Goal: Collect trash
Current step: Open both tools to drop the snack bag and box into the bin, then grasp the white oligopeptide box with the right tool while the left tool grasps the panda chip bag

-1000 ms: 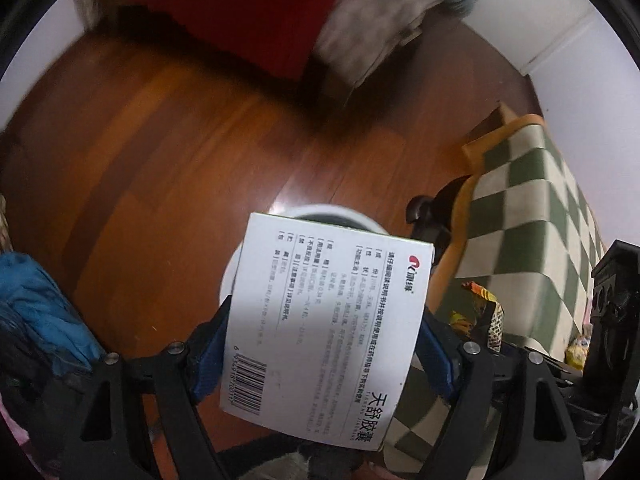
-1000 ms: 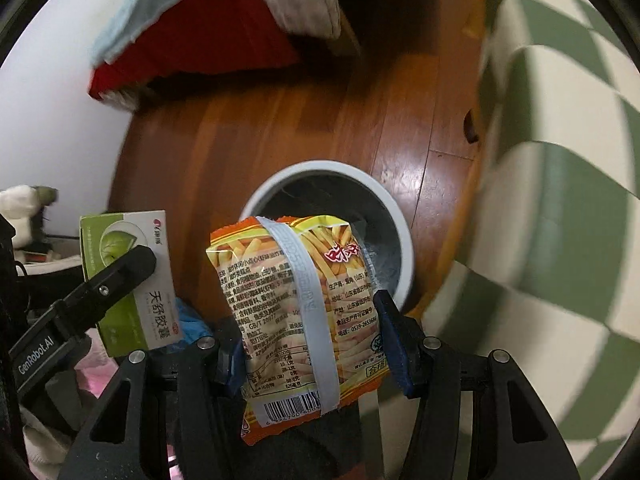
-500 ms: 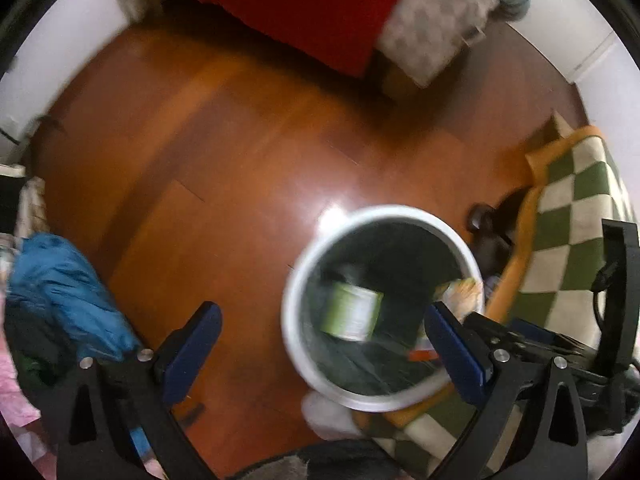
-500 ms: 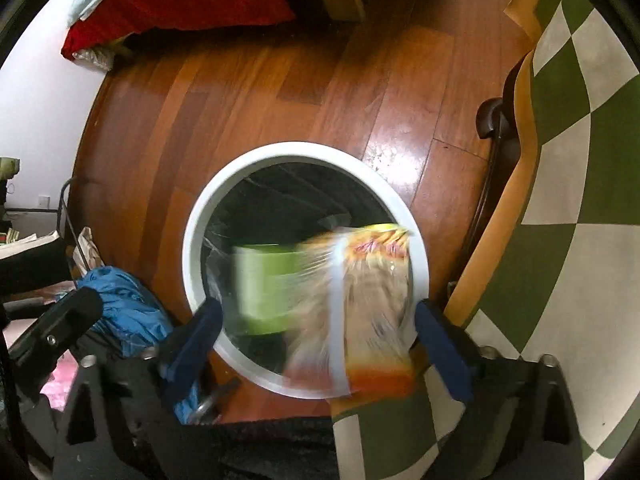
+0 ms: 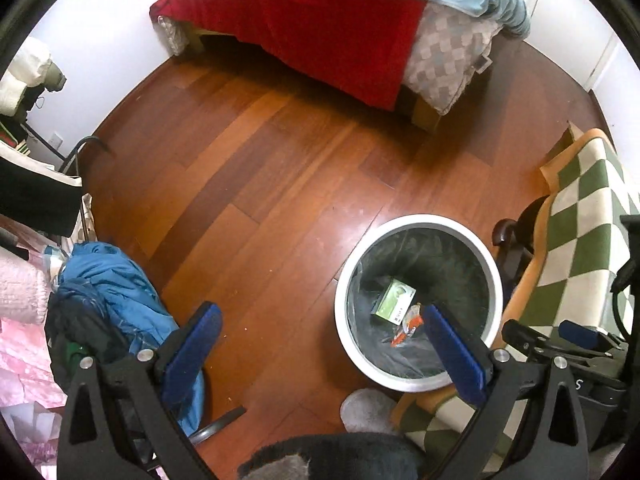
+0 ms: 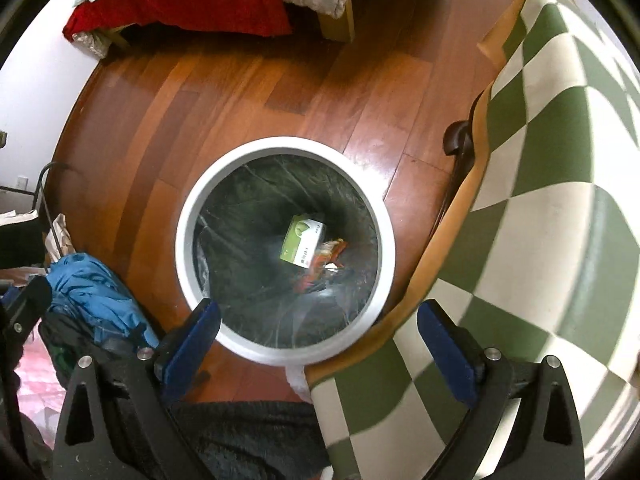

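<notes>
We hold both grippers over the bin (image 6: 280, 354), and neither has anything in it. The left gripper (image 5: 320, 332) stands with its blue pads wide apart, above the floor (image 5: 248, 184) and the bin's near rim. The right gripper (image 6: 318, 326) is spread just as wide, right over the bin's mouth.

The trash lies at the bottom of the bin, on the black liner. The box (image 6: 302, 241) rests flat with its green face up, and the wrapper (image 6: 330, 254) lies crumpled just beside it, touching it on the side toward the blanket (image 6: 552, 184).

We judge both pieces light. The box looks like thin card: stiff enough across its broad faces, but likely to cave if squeezed hard, so its narrow edges would be the place to take it. The wrapper looks like soft, glossy film that would slip and fold, so we would pinch it well in from the edge.

We see no other loose trash on the floor in these views. The blue bundle (image 5: 116, 292) at the left looks like clothing, not litter, though we cannot tell for sure.
</notes>
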Demonstrator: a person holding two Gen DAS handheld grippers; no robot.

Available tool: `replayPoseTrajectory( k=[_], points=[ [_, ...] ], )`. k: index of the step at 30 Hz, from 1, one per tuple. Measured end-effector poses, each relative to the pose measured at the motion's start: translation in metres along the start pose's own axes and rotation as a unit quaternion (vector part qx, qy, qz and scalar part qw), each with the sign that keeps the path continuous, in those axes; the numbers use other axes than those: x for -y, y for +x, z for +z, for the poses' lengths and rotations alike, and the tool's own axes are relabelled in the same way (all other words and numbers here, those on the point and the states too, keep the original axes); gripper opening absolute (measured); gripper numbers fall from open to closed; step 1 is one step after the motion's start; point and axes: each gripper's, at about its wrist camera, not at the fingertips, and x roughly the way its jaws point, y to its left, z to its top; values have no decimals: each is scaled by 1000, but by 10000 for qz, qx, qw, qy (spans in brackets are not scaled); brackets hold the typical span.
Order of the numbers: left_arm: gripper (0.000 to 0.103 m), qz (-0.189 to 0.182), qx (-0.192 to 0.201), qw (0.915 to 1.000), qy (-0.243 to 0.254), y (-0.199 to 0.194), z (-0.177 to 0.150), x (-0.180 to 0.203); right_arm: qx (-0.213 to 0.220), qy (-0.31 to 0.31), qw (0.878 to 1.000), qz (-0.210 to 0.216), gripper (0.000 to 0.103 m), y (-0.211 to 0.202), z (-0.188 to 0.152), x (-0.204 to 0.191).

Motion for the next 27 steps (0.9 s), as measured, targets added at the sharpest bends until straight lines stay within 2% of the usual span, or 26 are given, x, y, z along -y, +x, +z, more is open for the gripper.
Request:
replayPoseTrajectory(
  k=[7, 12, 17, 22, 25, 27],
  points=[
    [103, -111, 336, 9994, 11, -49, -7, 4, 410, -98, 9990, 111, 100, -64, -21, -1],
    [103, -221, 765, 9968, 88, -98, -10, 13, 816, -9, 9954, 506, 100, -123, -35, 9],
    [103, -296, 1166, 9925, 214, -149, -9, 33, 1403, 195, 9846, 1025, 100, -192, -51, 36],
    [103, -642, 1535, 9849, 477, -192, -9, 77, 1970, 499, 9696, 1362, 100, -259, -76, 82],
    [103, -844, 1640, 9801, 727, -203, -11, 119, 2191, 797, 9631, 1343, 100, -286, -95, 125],
    [103, -974, 1549, 9785, 956, -197, -14, 158, 2259, 1038, 9605, 1252, 100, -296, -105, 158]
  ],
)
